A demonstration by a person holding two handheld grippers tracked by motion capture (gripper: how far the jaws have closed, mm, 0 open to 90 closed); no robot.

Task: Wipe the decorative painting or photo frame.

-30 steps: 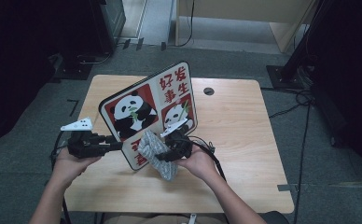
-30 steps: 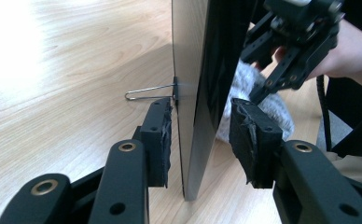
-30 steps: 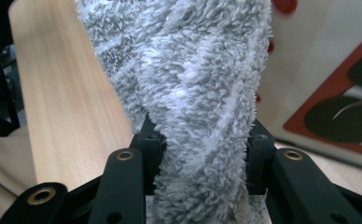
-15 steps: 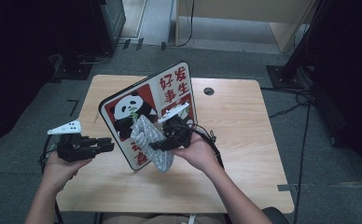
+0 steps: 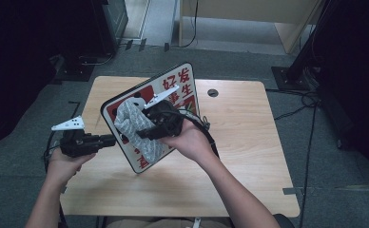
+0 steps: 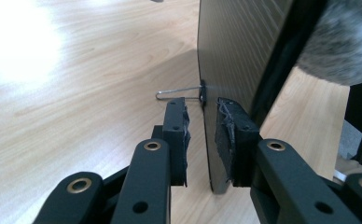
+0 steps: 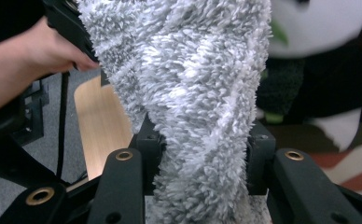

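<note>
The right gripper was clamped on a fluffy grey-white microfibre cloth, pressed against the panda-printed red and white sign board propped tilted at table centre. This looked like wiping the board's face. The left gripper, at nine o'clock from the cloth, had just been closing around the board's edge. Its own view showed one pad touching, the other just apart, and a wire stand behind. Next: firm that grip, then sweep the cloth.
</note>
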